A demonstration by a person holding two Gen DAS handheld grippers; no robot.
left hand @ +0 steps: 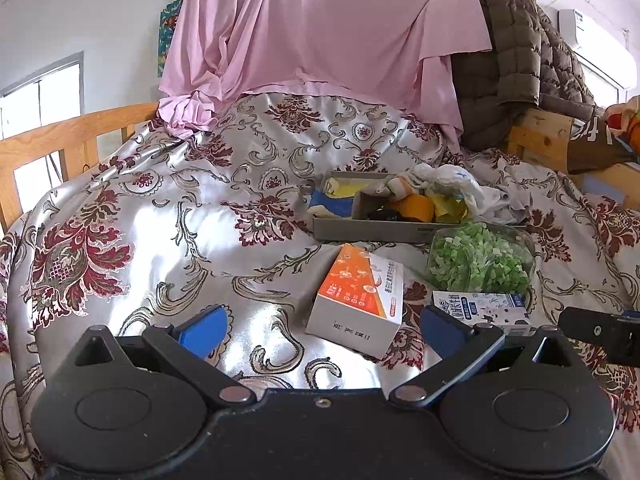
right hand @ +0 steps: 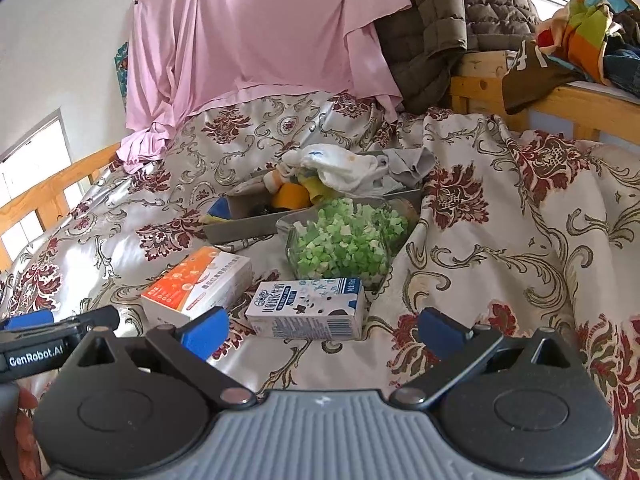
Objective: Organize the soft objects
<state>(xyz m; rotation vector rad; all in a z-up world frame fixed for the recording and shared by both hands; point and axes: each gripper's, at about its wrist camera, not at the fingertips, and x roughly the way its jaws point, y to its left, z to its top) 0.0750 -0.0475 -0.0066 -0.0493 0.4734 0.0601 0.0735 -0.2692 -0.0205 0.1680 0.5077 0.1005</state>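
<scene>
Left wrist view
Left gripper (left hand: 324, 326): jaws spread wide, nothing between the 2 blue pads (left hand: 204, 330); it hovers over the shiny floral satin bedspread (left hand: 140, 240).
Orange and white cardboard box (left hand: 358, 298): lies on the bedspread just beyond the gap between the pads, touching neither.
Grey divided organizer tray (left hand: 368, 232): sits farther in on the bedspread, toward the pink draped sheet (left hand: 320, 28) at the head edge.
Soft objects: an orange rolled cloth (left hand: 416, 208), yellow and blue pieces and a white crumpled cloth (left hand: 460, 184) fill or spill over the tray; which compartment each is in cannot be told.
Clear bag of green and white foam bits (left hand: 478, 260): just in front of the tray's right end.
Blue and white milk carton (left hand: 480, 308): lies in front of the bag, partly behind the right pad.
Right gripper (left hand: 600, 330): only a black part shows at the right edge.

Right wrist view
Right gripper (right hand: 322, 330): jaws wide apart, holding nothing; the milk carton (right hand: 308, 310) lies just beyond the gap.
Orange and white box (right hand: 198, 282): left of the carton, close beside it.
Foam bag (right hand: 344, 240): behind the carton, against the tray (right hand: 240, 230).
Soft objects: the white cloth (right hand: 340, 164) and orange roll (right hand: 292, 196) are heaped in the tray.
Wooden bed rail (right hand: 560, 96): at the right edge, with a brown quilted jacket (right hand: 440, 20) and colourful clothes (right hand: 588, 28) on it.
Left gripper (right hand: 60, 330): black arm marked GenRobot.AI at the left edge.
</scene>
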